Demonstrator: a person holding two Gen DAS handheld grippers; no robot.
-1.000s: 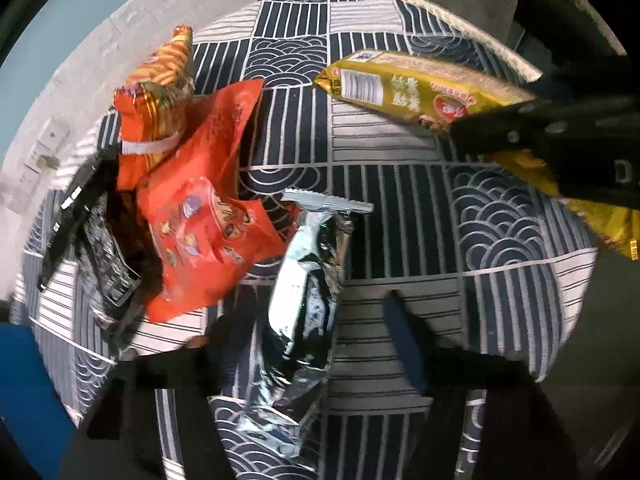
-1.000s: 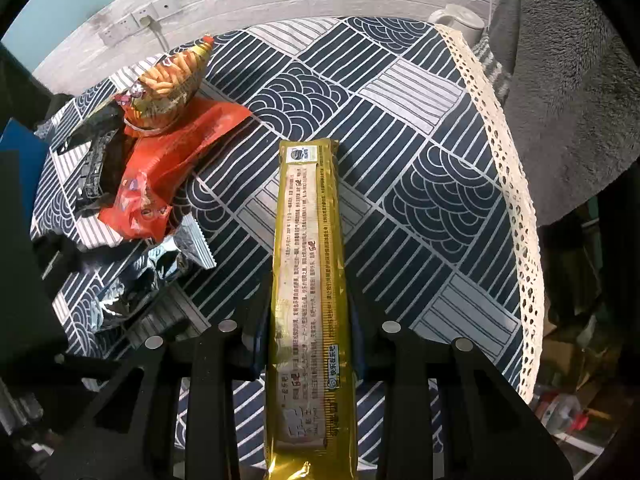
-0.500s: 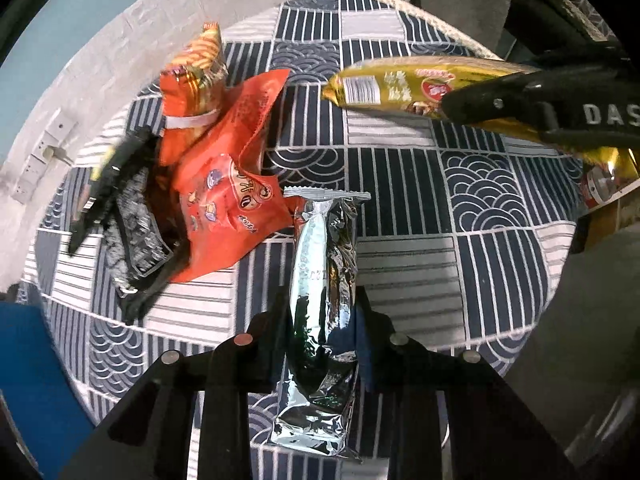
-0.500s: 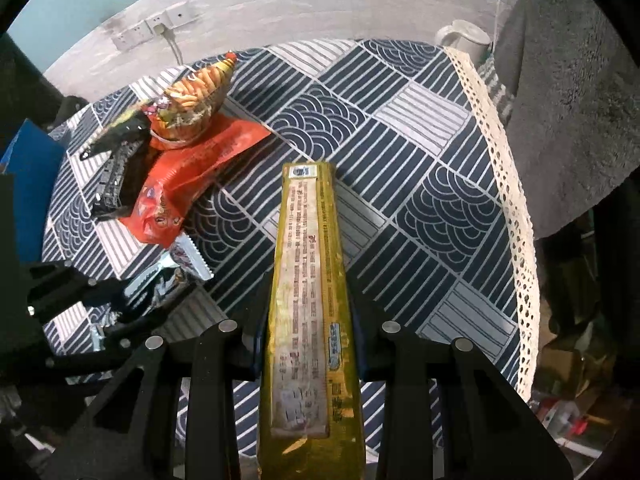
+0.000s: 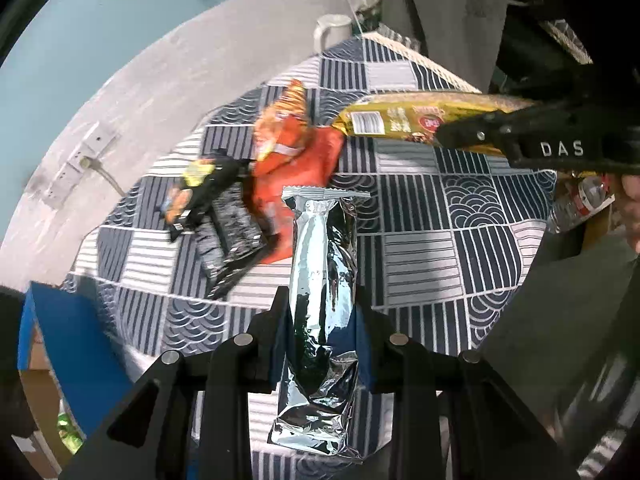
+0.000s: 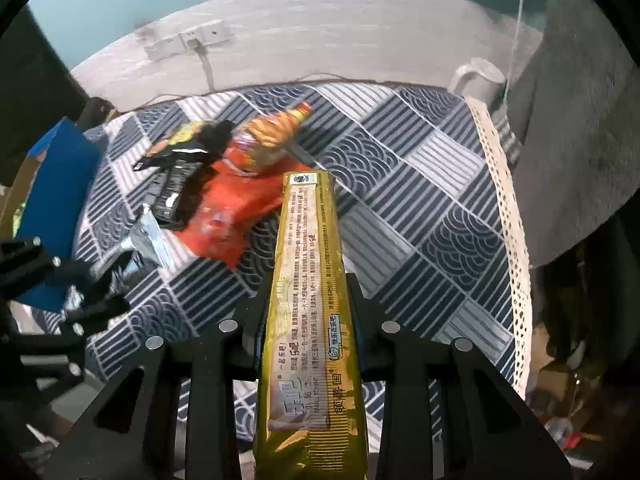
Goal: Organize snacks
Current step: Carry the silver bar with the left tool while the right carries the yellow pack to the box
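Observation:
My left gripper (image 5: 322, 316) is shut on a silver foil snack pack (image 5: 324, 280) and holds it lifted above the table. My right gripper (image 6: 308, 300) is shut on a long gold snack pack (image 6: 308, 280), also lifted; it shows in the left wrist view (image 5: 400, 120) at the upper right. On the patterned tablecloth (image 5: 440, 220) lies a pile: an orange-red bag (image 5: 296, 168), a striped orange chip bag (image 6: 276, 132) and black packets (image 5: 224, 216). The left gripper with the silver pack (image 6: 148, 236) shows at the left of the right wrist view.
A white mug (image 5: 330, 34) stands at the table's far edge by the wall. A blue box (image 5: 68, 340) sits at the table's left side. A grey fabric-covered object (image 6: 580, 120) borders the right edge. A plastic bottle (image 5: 580, 204) lies beyond the right edge.
My left gripper closed on the silver pack and lifted it off the table. My right gripper rose with the gold pack. Both views now sit higher and farther back from the pile.

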